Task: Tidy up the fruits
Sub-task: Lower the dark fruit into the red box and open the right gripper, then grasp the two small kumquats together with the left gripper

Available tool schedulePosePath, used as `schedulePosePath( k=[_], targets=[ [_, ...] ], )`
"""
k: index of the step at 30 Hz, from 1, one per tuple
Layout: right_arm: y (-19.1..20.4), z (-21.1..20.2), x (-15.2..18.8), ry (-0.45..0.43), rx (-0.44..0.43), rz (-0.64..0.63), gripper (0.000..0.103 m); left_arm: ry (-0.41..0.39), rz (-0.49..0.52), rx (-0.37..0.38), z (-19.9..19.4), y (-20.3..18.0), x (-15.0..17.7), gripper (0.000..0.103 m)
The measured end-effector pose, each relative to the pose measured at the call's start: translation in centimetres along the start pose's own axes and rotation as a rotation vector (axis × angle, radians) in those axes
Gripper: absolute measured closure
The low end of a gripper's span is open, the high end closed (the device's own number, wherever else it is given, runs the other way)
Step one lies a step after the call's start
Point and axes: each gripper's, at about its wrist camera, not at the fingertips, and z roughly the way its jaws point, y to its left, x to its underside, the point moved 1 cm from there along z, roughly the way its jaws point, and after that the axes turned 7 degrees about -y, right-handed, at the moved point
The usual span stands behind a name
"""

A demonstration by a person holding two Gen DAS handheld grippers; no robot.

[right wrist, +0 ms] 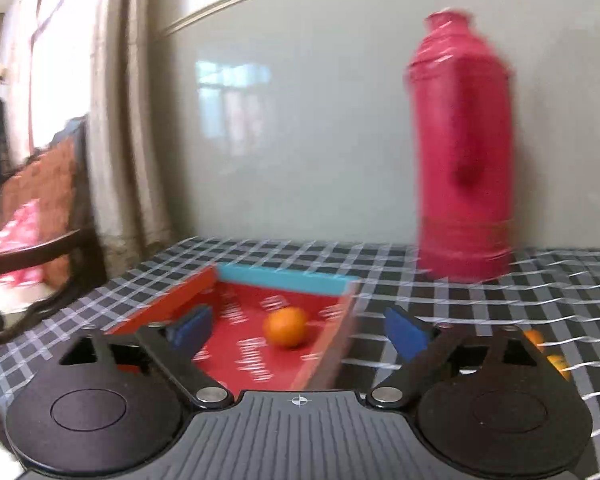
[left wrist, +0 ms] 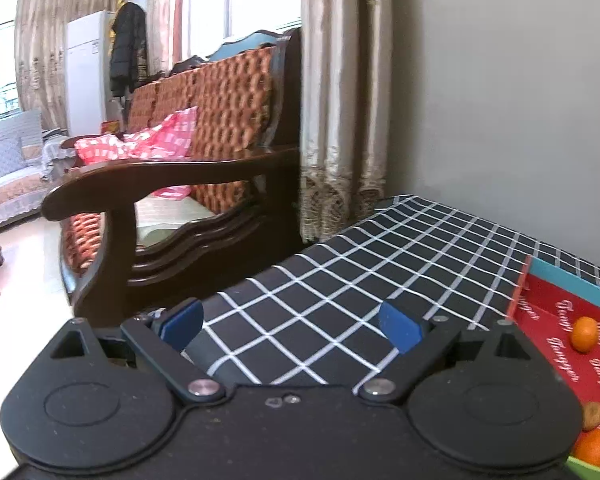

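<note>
You are swinging the right gripper (right wrist: pixel 298 330), jaws apart and empty like the left gripper (left wrist: pixel 290 322), over the red box (right wrist: pixel 236 344) holding an orange (right wrist: pixel 286 327), risking clipping its wall or the pink flask (right wrist: pixel 462 152) on the desk (right wrist: pixel 480 288).

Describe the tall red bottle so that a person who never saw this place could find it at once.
Start from the grey wall behind the table with the black-and-white checked cloth. The red bottle stands upright on that cloth, close to the wall, to the right of the shallow red box with the blue end. It is by far the tallest thing there, much bigger than the small orange fruit in the box.
</note>
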Motion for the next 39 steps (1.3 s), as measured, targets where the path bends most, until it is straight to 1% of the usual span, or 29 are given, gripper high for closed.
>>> schedulePosePath(
  k=[1, 3, 6, 11, 17, 24, 26, 29, 33, 37, 39],
  targets=[
    [-0.5, -0.5, -0.2, -0.012, 0.039, -0.006, 0.001, -0.001, 0.004, 0.012, -0.2, -0.5, 0.1, 0.014],
    [-1.6, -1.4, -0.2, -0.029, 0.119, -0.018, 0.000, -0.003, 0.017, 0.041, -0.5, -1.8, 0.2, 0.014],
    [-3.1, -2.0, -0.3, -0.023, 0.239, -0.041, 0.000, -0.010, 0.041, 0.092, -1.4, -3.8, 0.5, 0.014],
    [-6.2, -3.6, -0.4, -0.005, 0.393, -0.055, 0.000, -0.019, 0.083, 0.180, -2.9, -7.3, 1.2, 0.014],
    [-9.9, -7.0, -0.3, -0.007, 0.579, -0.108, 0.000, -0.015, 0.142, 0.294, -4.9, -12.1, 2.7, 0.014],
    [-13.8, -11.6, 0.0, -0.003, 0.718, -0.087, 0.000, 0.010, 0.264, 0.459, -8.9, -19.2, 5.1, 0.014],
    [-14.7, -12.7, 0.1, -0.006, 0.754, -0.082, 0.000, -0.007, 0.293, 0.509, -10.4, -21.0, 5.7, 0.014],
    [-15.8, -14.4, 0.2, -0.017, 0.796, -0.059, 0.000, -0.038, 0.346, 0.557, -12.0, -24.0, 6.8, 0.014],
    [-16.8, -16.1, 0.1, -0.045, 0.844, -0.048, 0.000, -0.039, 0.370, 0.598, -13.3, -27.4, 8.4, 0.016],
    [-17.5, -17.0, 0.0, -0.065, 0.909, -0.070, 0.000, -0.045, 0.397, 0.607, -13.9, -30.5, 9.8, 0.020],
    [-17.9, -17.3, -0.1, -0.073, 0.912, -0.063, 0.000, -0.049, 0.405, 0.609, -14.1, -31.4, 10.2, 0.020]
  ],
)
